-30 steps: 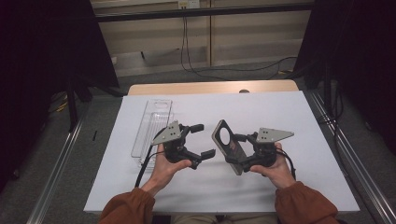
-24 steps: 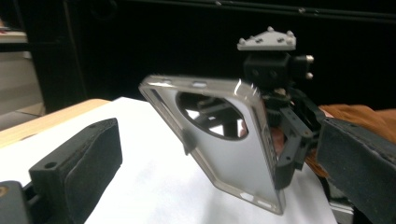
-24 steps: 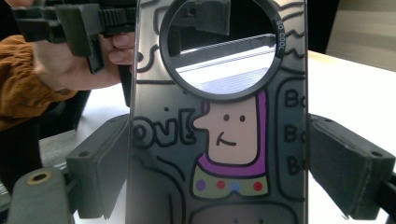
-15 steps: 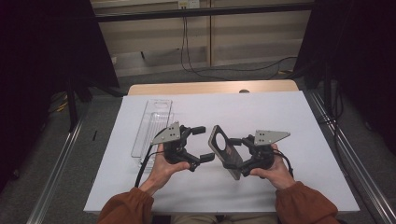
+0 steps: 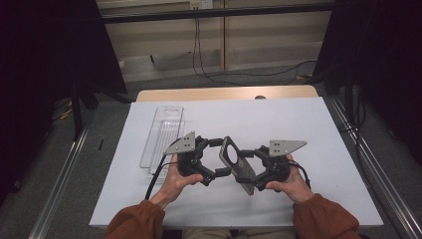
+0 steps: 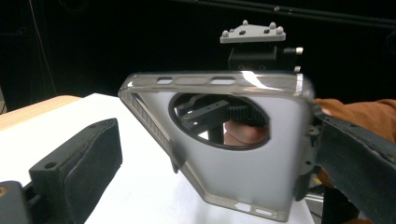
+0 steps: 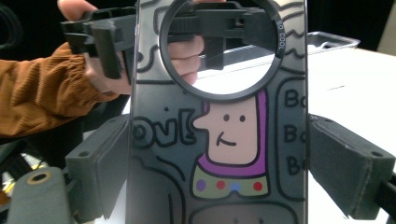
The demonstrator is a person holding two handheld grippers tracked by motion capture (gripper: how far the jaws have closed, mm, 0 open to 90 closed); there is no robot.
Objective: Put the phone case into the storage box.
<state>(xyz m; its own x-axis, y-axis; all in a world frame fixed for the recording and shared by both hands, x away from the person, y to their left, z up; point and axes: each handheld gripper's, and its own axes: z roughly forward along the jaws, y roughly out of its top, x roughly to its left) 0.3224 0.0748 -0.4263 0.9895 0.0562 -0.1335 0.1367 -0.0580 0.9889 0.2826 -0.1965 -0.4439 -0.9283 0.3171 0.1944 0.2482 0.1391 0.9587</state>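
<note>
A white table (image 5: 298, 129) carries a clear tray (image 5: 161, 134) at its 10 o'clock. Above its centre, the right gripper (image 5: 246, 172) pinches a phone case (image 5: 238, 165) by its edges; at the case's 9 o'clock, the left gripper (image 5: 221, 157) is spread around it.

A translucent grey plastic phone case (image 7: 219, 140) carries a black-outlined cartoon face in peach, a purple collar, coloured dots and doodled lettering. White paper (image 5: 298, 124) covers the tan wooden table (image 5: 199, 94).

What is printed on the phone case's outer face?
Phone case: grey, black-outlined cartoon face with purple collar; best in right gripper view.
</note>
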